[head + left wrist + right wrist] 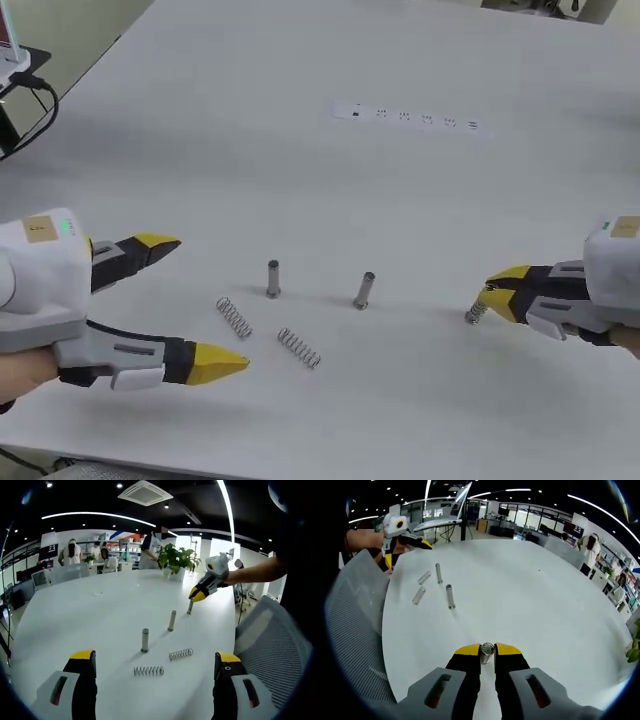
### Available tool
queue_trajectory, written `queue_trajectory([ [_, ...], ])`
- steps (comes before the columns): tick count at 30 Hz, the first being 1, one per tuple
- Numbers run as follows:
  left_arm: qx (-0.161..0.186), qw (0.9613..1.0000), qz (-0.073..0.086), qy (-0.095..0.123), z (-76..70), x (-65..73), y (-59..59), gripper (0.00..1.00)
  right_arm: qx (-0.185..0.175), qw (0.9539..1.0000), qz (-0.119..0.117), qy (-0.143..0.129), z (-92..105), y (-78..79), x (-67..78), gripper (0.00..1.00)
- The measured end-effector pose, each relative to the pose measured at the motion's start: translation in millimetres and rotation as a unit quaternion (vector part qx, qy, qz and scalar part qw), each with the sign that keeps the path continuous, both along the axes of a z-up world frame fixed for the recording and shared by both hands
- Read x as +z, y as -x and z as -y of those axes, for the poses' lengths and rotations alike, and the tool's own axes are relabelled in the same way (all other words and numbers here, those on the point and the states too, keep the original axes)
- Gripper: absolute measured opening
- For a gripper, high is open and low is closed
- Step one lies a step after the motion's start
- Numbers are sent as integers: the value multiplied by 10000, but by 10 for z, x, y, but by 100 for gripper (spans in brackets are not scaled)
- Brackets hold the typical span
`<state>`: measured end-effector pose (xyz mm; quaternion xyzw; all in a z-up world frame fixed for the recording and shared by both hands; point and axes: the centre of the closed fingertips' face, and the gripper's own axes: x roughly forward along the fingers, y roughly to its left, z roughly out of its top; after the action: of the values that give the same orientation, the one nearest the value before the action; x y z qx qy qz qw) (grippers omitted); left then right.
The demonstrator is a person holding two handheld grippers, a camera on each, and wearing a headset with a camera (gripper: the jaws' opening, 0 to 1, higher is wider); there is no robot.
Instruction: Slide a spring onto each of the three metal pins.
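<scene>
Right tool, at the right edge of the head view, is pinching a spring that's tilted on the white worktop. Left tool, lower left, is spread wide with nothing in it. Mid-frame, the left pin and right pin stand upright. Just below them, the first loose spring and second loose spring lie flat.

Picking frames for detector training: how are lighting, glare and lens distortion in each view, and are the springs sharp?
Head view: soft even light, faint shadows by the pins; the white table nearly washes out the power strip. Left gripper view: fisheye bends the table edge and ceiling lights; loose springs look sharp. Right gripper view: same bending; the spring between the jaws reads clearly.
</scene>
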<state>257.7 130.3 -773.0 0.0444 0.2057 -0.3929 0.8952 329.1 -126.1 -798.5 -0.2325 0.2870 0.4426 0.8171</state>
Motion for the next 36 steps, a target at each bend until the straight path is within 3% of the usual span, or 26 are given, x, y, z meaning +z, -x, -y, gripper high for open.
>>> queue_trajectory([
  [8, -2, 10000, -16, -26, -7, -16, 19, 95, -28, 9999, -109, 24, 12, 47, -104, 7],
  [18, -14, 10000, -16, -30, 0, -14, 13, 95, -160, 9997, -199, -49, 34, 20, -113, 7],
  [36, -18, 10000, 4, -19, 13, 23, 8, 95, 5, 9999, -115, 33, 35, 32, -109, 9],
])
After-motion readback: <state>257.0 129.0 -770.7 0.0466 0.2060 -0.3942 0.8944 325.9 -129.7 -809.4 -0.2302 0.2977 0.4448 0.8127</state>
